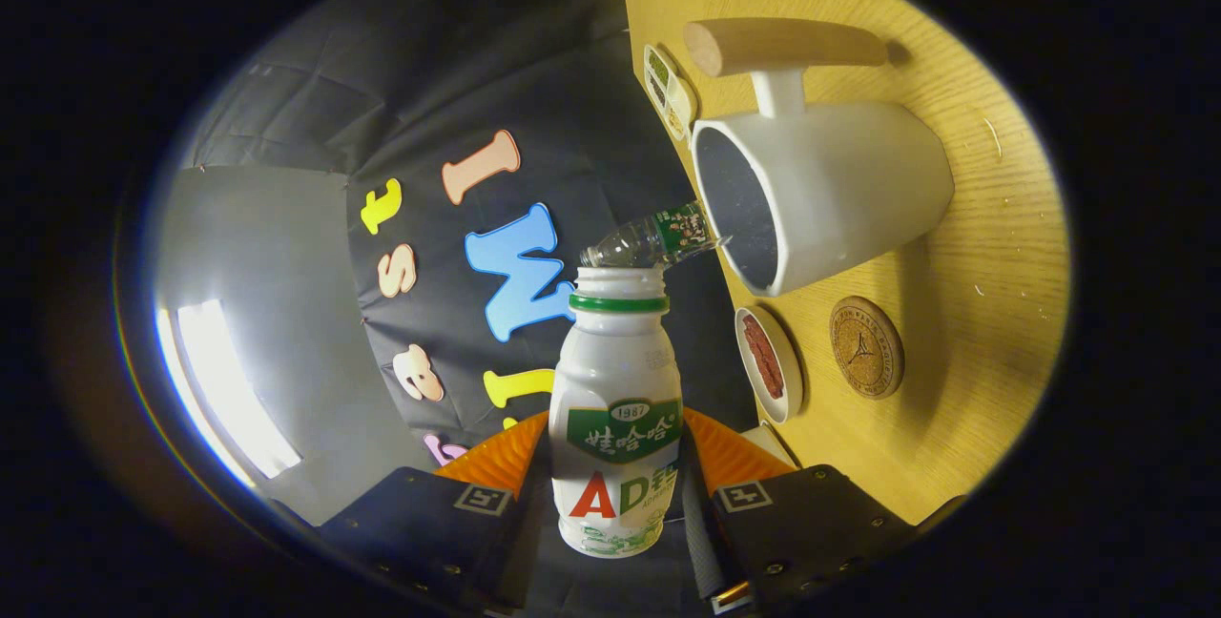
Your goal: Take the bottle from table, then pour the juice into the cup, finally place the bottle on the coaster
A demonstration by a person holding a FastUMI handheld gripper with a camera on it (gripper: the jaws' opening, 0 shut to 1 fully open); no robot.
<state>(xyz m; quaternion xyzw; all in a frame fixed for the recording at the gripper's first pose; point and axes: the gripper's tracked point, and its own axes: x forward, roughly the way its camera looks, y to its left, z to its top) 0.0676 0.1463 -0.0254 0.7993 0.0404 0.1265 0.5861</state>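
Between tongs [615, 494], gripped bottle [617, 408], near cup [820, 203]

I have the gripper [615, 504] closed on the white bottle [618, 408], both fingers pressing its sides, and its open mouth points toward the white cup [839, 194]. The view is rolled, so the wooden table [992, 246] stands on edge. The cork coaster [866, 347] lies just beside the cup, with a small dish [771, 362] next to it.

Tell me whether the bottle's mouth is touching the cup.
Apart. In the gripper view, the bottle, clamped between the fingers of the gripper, has its open mouth short of the cup, with dark cloth between them.
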